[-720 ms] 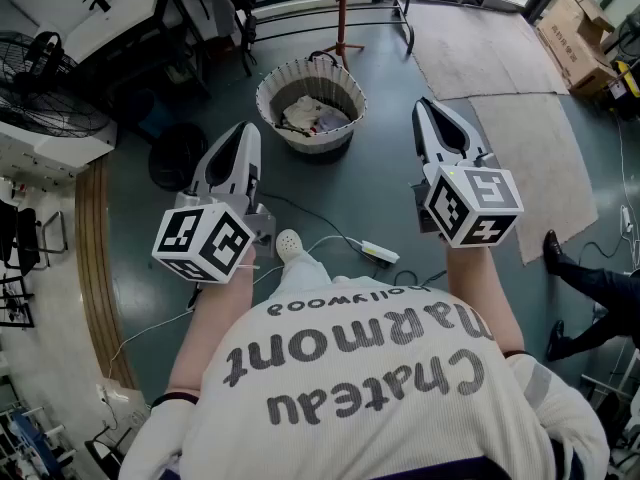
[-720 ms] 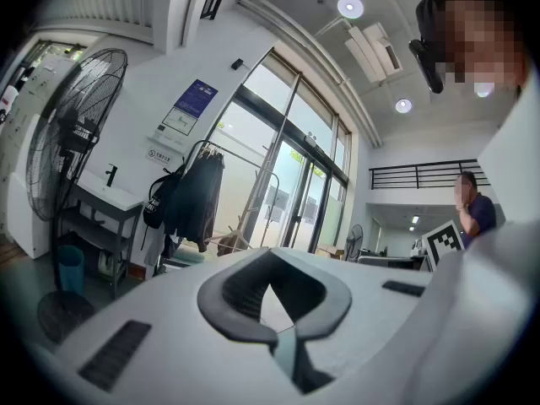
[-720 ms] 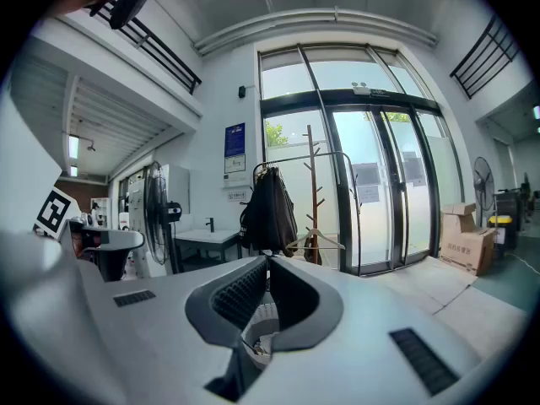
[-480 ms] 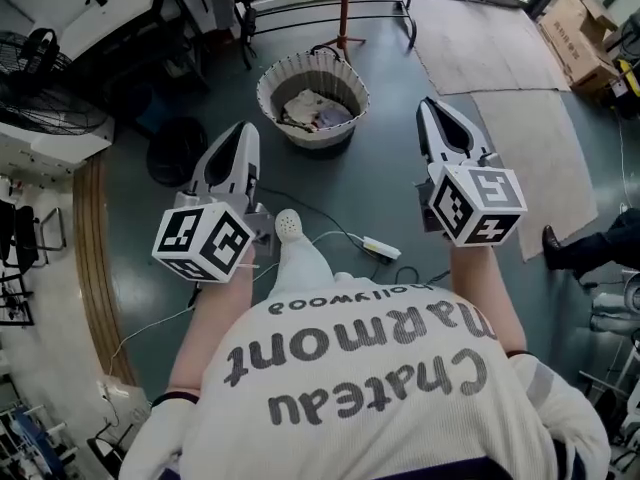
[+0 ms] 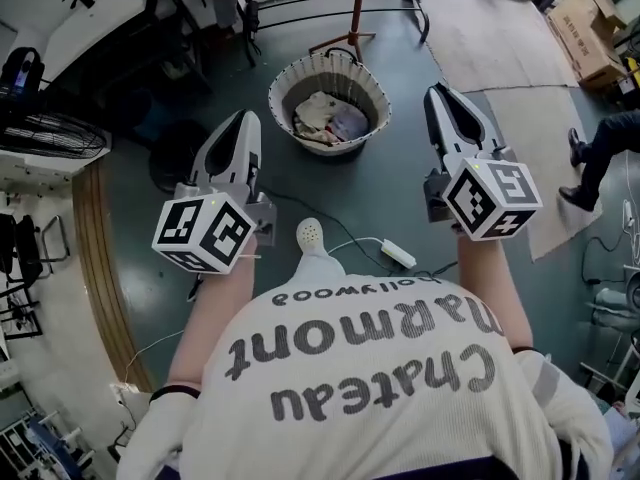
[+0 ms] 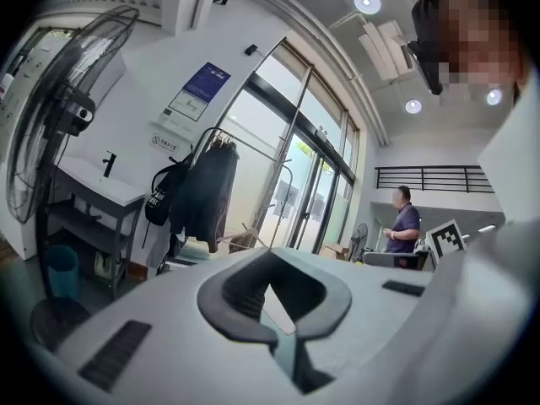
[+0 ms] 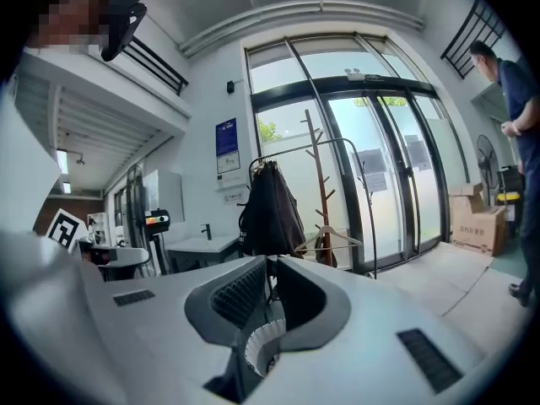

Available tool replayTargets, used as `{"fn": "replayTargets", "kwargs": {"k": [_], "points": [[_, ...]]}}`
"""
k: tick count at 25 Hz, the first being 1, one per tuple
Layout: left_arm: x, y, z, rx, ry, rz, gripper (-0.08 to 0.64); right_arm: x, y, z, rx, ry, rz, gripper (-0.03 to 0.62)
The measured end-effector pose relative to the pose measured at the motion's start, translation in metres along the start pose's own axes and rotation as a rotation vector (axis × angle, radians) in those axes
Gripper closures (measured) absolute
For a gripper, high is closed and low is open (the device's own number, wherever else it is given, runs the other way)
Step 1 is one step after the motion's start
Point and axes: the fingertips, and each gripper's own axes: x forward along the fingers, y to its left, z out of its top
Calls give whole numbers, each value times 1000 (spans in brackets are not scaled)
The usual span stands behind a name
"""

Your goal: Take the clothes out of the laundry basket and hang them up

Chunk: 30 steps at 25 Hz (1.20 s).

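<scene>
Bystander's legs (image 5: 600, 143) have moved up the right edge, and your shoe (image 5: 310, 233) has stepped forward. Your left gripper (image 5: 244, 120): jaws pressed together, gripping nothing. Laundry basket (image 5: 283, 80) sits on the floor, ahead of and between both jaw pairs, with clothes (image 5: 325, 118) inside. Your right gripper (image 5: 441, 95): jaws all but touching, empty.

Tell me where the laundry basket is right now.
Head view, upper centre: the laundry basket sits on the floor ahead of the person, between the left hand-held gripper and the right hand-held gripper, just short of the coat stand.
</scene>
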Motion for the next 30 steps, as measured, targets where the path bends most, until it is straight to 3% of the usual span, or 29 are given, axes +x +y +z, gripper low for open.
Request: {"fn": "replayTargets", "kwargs": {"k": [7,12,16,22,30], "points": [[56,60,44,23,21,-77,552,78,8,25,74,-45,-48,551],[87,83,49,19,15,-121,552,108,4,21,91,-41,-78,551],[104,95,17,-11,37,-129,552,118,-15,-22,114,40,-112,552],[121,120,-49,-85,155,-50,552,140,-39,-81,168,174,-122,552],[168,141,-80,-93,215,16,552,191,-73,-130,202,313,-50,552]]}}
